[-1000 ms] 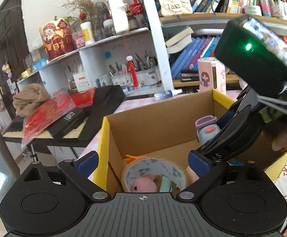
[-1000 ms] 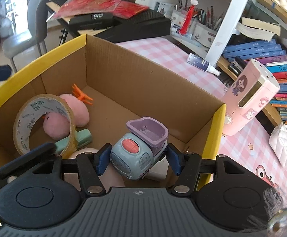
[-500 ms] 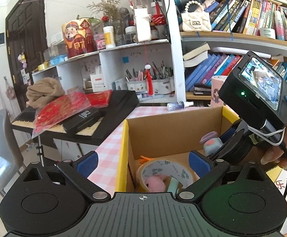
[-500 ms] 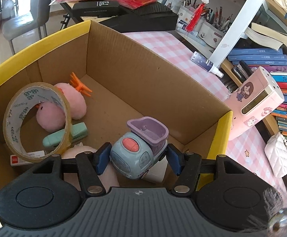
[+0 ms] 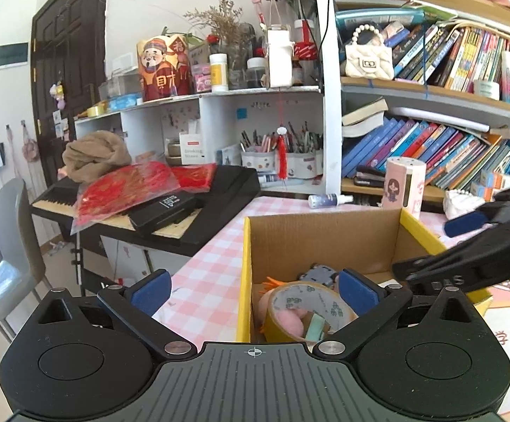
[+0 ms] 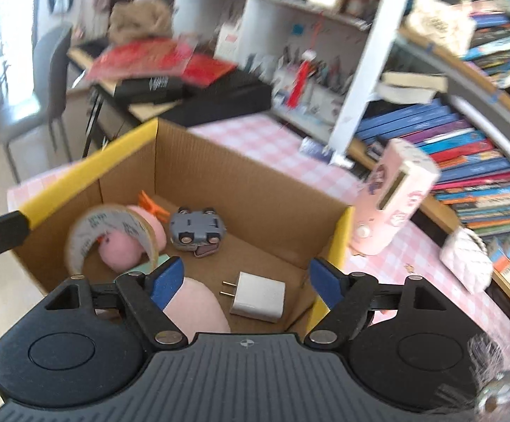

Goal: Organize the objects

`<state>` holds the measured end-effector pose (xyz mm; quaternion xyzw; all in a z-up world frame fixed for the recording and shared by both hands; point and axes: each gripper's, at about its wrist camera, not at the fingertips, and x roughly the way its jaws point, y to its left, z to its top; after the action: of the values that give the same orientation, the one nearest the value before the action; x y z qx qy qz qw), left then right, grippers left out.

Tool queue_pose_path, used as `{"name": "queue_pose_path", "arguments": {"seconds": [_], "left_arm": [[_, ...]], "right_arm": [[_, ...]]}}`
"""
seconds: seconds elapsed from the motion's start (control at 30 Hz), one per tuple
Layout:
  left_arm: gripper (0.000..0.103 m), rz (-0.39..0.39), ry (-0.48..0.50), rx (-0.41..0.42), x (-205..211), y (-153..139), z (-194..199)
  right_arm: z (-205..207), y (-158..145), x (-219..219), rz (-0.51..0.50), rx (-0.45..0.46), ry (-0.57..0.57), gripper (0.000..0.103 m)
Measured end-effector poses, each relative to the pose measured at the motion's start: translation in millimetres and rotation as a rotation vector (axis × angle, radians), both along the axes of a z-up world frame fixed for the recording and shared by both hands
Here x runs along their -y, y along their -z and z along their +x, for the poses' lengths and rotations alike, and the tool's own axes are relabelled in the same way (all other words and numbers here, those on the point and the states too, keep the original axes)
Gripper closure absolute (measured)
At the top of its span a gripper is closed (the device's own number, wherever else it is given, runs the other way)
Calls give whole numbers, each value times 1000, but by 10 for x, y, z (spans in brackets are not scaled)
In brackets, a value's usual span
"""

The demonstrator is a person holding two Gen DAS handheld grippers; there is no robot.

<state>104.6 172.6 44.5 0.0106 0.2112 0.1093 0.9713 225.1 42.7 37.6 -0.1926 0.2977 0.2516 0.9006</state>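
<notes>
Through the left wrist camera, the left tool (image 5: 253,286) hangs with its two blue-padded fingers spread wide apart and nothing between them, just before the near left corner of the open brown cardboard box with yellow-edged flaps (image 5: 325,235), which stands on the pink-and-white checked tabletop (image 5: 207,274). Inside the box, against its near left wall, a roll of tan packing tape (image 5: 305,311) stands on edge with a pink plush toy (image 5: 291,318) showing through its hole, and a small grey-blue toy car (image 5: 320,276) lies behind the roll toward the middle of the box floor. The right tool's black body reaches in over the box's right rim. A pale pink cylindrical canister with a cartoon girl printed on it (image 5: 402,183) stands upright beyond the box's far right corner. Through the right wrist camera, which is blurred toward its upper half, the right tool (image 6: 246,279) hovers above the near right part of the box (image 6: 128,156), its blue pads held apart and gripping nothing. The toy car (image 6: 197,227) lies upside down on the box floor, wheels up, just beside the plush toy (image 6: 124,246) and the tape roll (image 6: 109,227). A white two-pin plug adapter (image 6: 260,295) lies flat on the box floor between the pads in this view, well below them.
</notes>
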Motion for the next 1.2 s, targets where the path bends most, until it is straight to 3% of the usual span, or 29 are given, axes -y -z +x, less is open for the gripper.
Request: {"name": "queue_pose_path", "arguments": {"seconds": [0.3, 0.63, 1.0, 1.2], "left_arm": [[0, 4, 53, -1, 121, -54, -359], [0, -12, 89, -43, 276, 12, -838], [0, -65, 120, -152, 451, 212, -1122], [0, -79, 169, -172, 605, 256, -1155]], "right_arm": [[-655, -187, 356, 112, 65, 193, 21], [-1424, -95, 662, 193, 78, 400, 17], [-2124, 225, 916, 168, 52, 585, 7], [-2350, 323, 1076, 126, 56, 657, 0]]}}
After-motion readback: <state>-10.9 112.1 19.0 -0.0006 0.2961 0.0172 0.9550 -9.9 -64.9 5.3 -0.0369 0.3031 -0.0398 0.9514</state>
